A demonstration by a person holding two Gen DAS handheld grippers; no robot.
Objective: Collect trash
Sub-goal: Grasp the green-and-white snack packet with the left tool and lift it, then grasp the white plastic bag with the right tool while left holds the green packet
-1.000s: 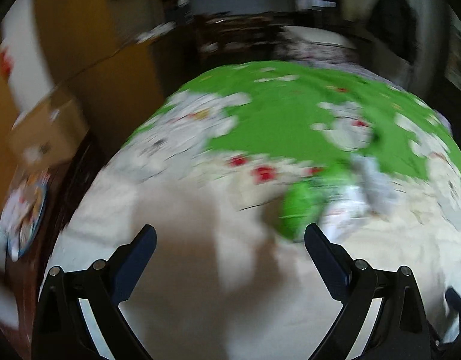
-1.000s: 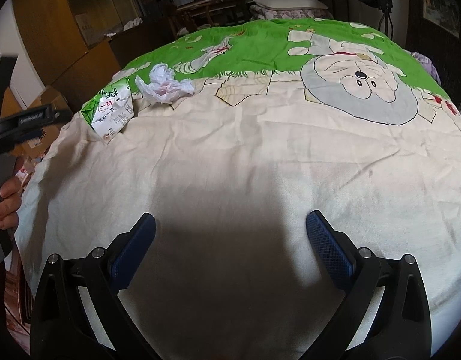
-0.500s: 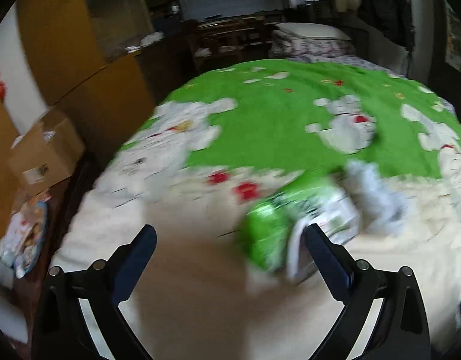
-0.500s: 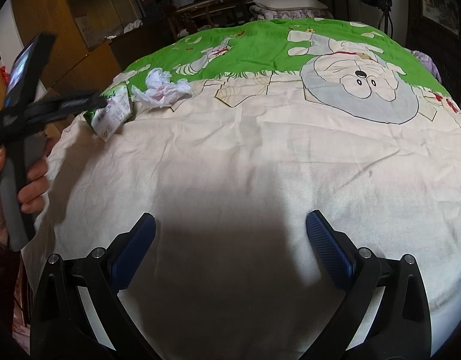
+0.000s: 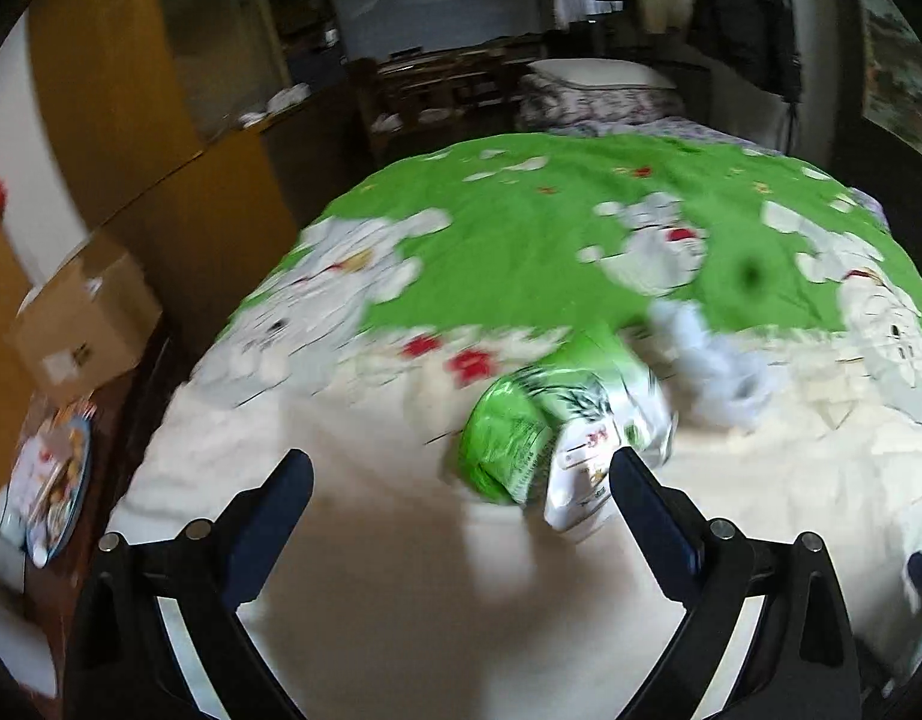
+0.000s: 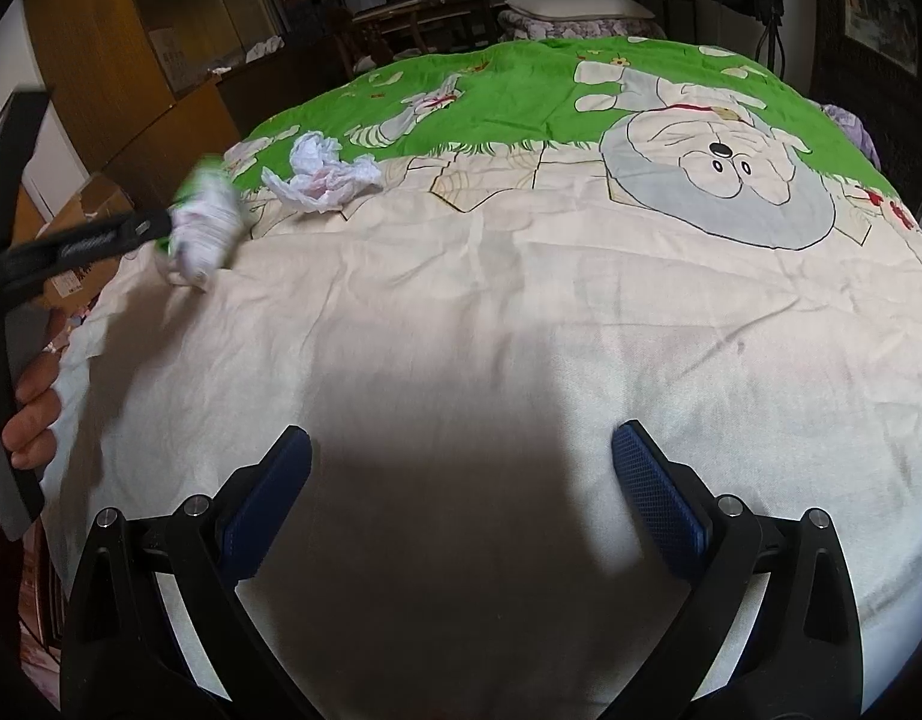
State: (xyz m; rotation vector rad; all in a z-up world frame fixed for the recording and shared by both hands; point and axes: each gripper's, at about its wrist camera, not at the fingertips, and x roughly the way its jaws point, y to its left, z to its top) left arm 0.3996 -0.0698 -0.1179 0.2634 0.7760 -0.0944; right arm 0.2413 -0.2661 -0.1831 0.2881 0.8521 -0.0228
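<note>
The trash is two things on a bed: a green and white wrapper (image 5: pixel 556 438) and a crumpled white tissue (image 6: pixel 326 177). Both lie on the bed cover (image 6: pixel 520 312), close to the line where the green part of the cover meets the cream part. The tissue sits just beside the wrapper, on the side further from the bed's edge. In the left wrist view the tissue (image 5: pixel 709 360) is blurry, so its shape is hard to see there.

The left gripper (image 5: pixel 458 489) is low over the cream part of the cover, right next to the wrapper. Its fingers are spread wide and hold nothing. The wrapper is near the blue pad (image 5: pixel 649 516) of one finger, a bit ahead of it and not squeezed between the two. In the right wrist view the left gripper (image 6: pixel 140 228) comes in from the bed's edge, and its tip is at the wrapper (image 6: pixel 203 225). I cannot tell if it touches. A hand (image 6: pixel 32 414) holds the handle.

The right gripper (image 6: pixel 461 480) hangs over the cream part of the cover, well apart from the wrapper and the tissue. Its fingers are spread wide too, with nothing in them.

A cardboard box (image 5: pixel 83 324) stands on the floor beside the bed.
</note>
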